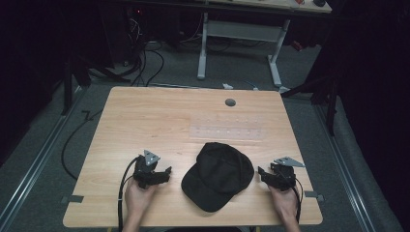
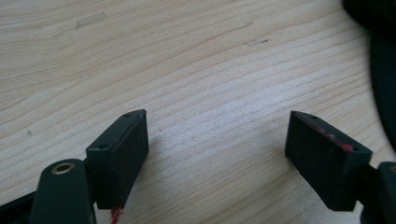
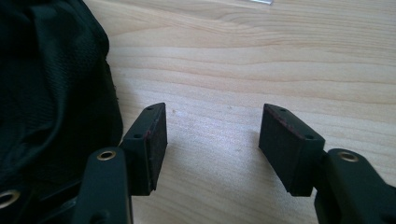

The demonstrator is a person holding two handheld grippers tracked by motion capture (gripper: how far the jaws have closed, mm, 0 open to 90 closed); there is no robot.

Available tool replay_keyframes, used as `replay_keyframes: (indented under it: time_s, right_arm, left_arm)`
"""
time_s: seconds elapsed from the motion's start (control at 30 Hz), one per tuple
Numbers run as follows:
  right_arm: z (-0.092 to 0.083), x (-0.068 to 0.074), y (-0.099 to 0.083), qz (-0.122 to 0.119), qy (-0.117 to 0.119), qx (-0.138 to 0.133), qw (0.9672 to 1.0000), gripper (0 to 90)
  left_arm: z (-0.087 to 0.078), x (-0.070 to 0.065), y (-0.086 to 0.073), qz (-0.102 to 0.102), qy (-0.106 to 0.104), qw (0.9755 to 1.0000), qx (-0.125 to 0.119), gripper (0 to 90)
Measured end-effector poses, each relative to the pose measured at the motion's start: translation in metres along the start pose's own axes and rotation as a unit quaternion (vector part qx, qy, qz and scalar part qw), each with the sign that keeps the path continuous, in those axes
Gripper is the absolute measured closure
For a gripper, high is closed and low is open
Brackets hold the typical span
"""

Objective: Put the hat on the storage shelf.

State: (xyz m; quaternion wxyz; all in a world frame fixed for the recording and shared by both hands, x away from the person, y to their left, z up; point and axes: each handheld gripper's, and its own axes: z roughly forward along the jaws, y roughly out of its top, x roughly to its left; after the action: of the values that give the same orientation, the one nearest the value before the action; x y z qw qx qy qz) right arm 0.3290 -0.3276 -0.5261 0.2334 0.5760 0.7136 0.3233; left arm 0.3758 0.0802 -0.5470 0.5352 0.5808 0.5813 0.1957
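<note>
A black baseball cap [image 1: 218, 175] lay untouched near the front edge of the wooden surface [image 1: 159, 116] as you held a claw on either side of it; your left claw [image 1: 163, 175] rested on the surface well to the cap's left, and your right claw [image 1: 263, 175] sat just beside the cap's right flank; neither touched the fabric. Both claws stood open with nothing between their jaws; bare wood showed between the left claw's flat black pads [image 2: 123, 154] in the left gripper view, and likewise in the right gripper view, where the cap's dark cloth [image 3: 51, 93] bulked just beside the nearer pad [image 3: 152, 144]. By the look of it, the work on the cap had not yet begun; the grasp and whatever was to follow it were all still ahead of you. The cap was soft and matte, its crown rounded and slightly slumped, its brim pointing toward you and to the left; the weave showed a fine mesh texture up close, creased in loose folds. The surface was pale laminate with a streaked wood grain, smooth and faintly glossy; a round grey cable port [image 1: 230, 102] sat near its far edge, and a clear strip [image 1: 227, 130] lay flat behind the cap. The pads were blocky and rectangular, with traces of red wear along their edges.
</note>
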Motion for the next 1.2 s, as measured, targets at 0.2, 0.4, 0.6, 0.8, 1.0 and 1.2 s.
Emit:
replay_keyframes:
  time_s: [0.2, 0.4, 0.6, 0.8, 1.0, 1.2]
  right_arm:
    - [-0.014, 0.002, 0.003, 0.005, 0.021, -0.015, 0.9997, 46.2]
    - [-0.037, 0.013, 0.005, -0.005, 0.037, -0.037, 0.9986, 45.4]
    - [-0.046, 0.025, 0.01, -0.013, 0.067, -0.051, 0.9963, 42.3]
    - [-0.051, 0.034, 0.02, -0.024, 0.095, -0.062, 0.9933, 40.6]
    - [-0.051, 0.042, 0.03, -0.033, 0.109, -0.06, 0.9917, 37.8]
    - [-0.04, 0.053, 0.044, -0.042, 0.125, -0.046, 0.9902, 35.2]
  left_arm:
    - [0.0, 0.0, 0.0, 0.0, 0.0, 1.0, 0.0, 22.0]
    - [0.0, 0.0, 0.0, 0.0, 0.0, 1.0, -0.001, 22.0]
    - [0.0, 0.0, 0.0, -0.001, 0.0, 1.0, -0.001, 22.0]
    - [0.001, 0.0, 0.0, -0.001, 0.0, 1.0, -0.001, 22.7]
    - [0.001, 0.0, 0.0, 0.0, 0.0, 1.0, 0.0, 22.7]
    - [0.001, 0.0, 0.0, -0.001, 0.0, 1.0, 0.0, 22.7]
